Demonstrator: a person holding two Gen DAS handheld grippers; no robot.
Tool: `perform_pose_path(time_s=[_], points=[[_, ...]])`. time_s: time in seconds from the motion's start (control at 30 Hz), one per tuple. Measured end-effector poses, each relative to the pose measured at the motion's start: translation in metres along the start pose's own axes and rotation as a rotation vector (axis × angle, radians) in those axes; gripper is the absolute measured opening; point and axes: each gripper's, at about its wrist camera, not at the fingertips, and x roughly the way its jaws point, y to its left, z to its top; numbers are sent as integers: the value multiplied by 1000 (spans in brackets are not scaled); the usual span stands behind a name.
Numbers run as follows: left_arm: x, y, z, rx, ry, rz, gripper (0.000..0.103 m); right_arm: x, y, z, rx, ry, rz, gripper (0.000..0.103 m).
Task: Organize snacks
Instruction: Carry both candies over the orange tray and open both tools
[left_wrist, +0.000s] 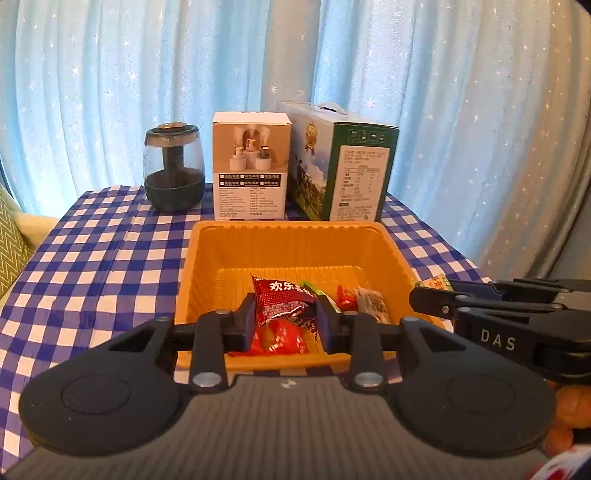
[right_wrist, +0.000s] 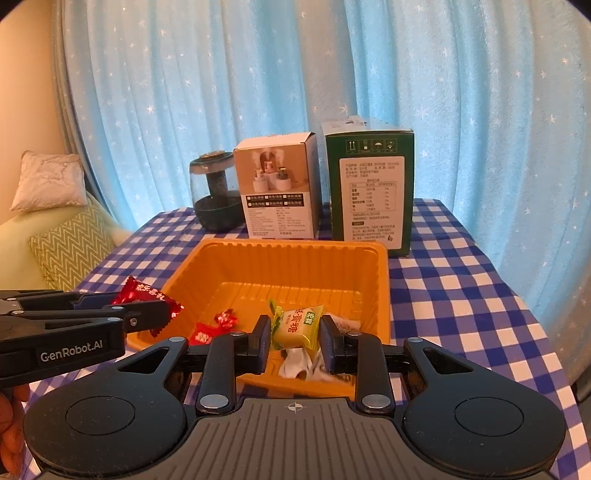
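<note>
An orange plastic tray (left_wrist: 295, 240) (right_wrist: 295, 254) sits on the checked table. My left gripper (left_wrist: 285, 317) is shut on a red snack packet (left_wrist: 282, 301) and holds it over the tray's near left part; it also shows in the right wrist view (right_wrist: 147, 295). My right gripper (right_wrist: 293, 336) is shut on a yellow-green candy (right_wrist: 295, 326) over the tray's near right part. Small red candies (right_wrist: 218, 325) (left_wrist: 345, 297) and a dark-and-white wrapped snack (left_wrist: 373, 302) lie in the tray.
Behind the tray stand a dark glass jar (left_wrist: 173, 170), a white box (left_wrist: 251, 166) and a green carton (left_wrist: 343, 162). A blue curtain hangs behind. Cushions (right_wrist: 70, 243) lie at the left. The blue-and-white cloth (left_wrist: 92, 258) covers the table.
</note>
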Motion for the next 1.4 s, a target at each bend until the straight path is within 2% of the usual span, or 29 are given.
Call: perform_pose_path(time_s=[0.7,1.23,1.4], points=[[59,25,18,-36,59,25,30,58,-17,12,45,52,-32,28],[72,26,16,-37,74,18,30,66,-13,11,39,63,-26,28],[73,24,17,-37,78,17,37,65,-16,11,42,64,-30,28]])
